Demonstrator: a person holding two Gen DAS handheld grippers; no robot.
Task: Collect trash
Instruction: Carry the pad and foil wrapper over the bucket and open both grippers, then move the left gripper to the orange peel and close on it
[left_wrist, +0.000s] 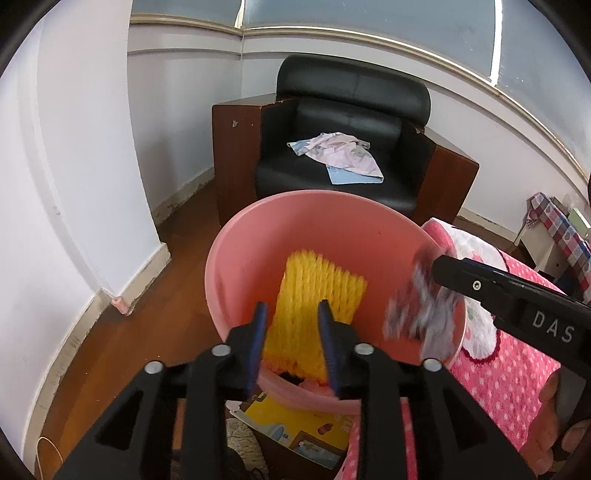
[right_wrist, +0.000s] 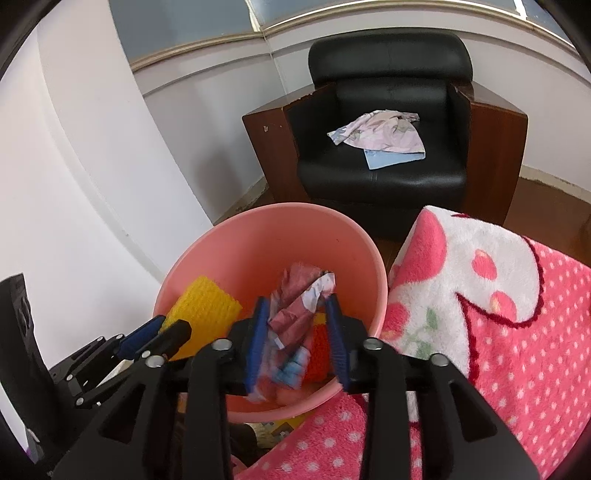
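Note:
A pink plastic bucket (left_wrist: 258, 240) stands by the bed; it also shows in the right wrist view (right_wrist: 236, 236). A yellow foam net (left_wrist: 317, 291) lies inside it (right_wrist: 207, 306). My left gripper (left_wrist: 291, 314) is open over the bucket's near rim, the net between its fingers but not pinched. My right gripper (right_wrist: 297, 306) is open above the bucket; a crumpled pink-and-white wrapper (right_wrist: 299, 302) sits loose and blurred between its fingers. In the left wrist view the wrapper (left_wrist: 417, 306) is blurred at the right gripper's tip (left_wrist: 439, 264).
A pink polka-dot blanket (right_wrist: 498, 295) covers the bed to the right of the bucket. A black armchair (right_wrist: 384, 147) with a patterned cloth (right_wrist: 380, 133) stands behind. A yellow printed sheet (left_wrist: 291, 424) lies under the bucket. Wood floor and white wall on the left.

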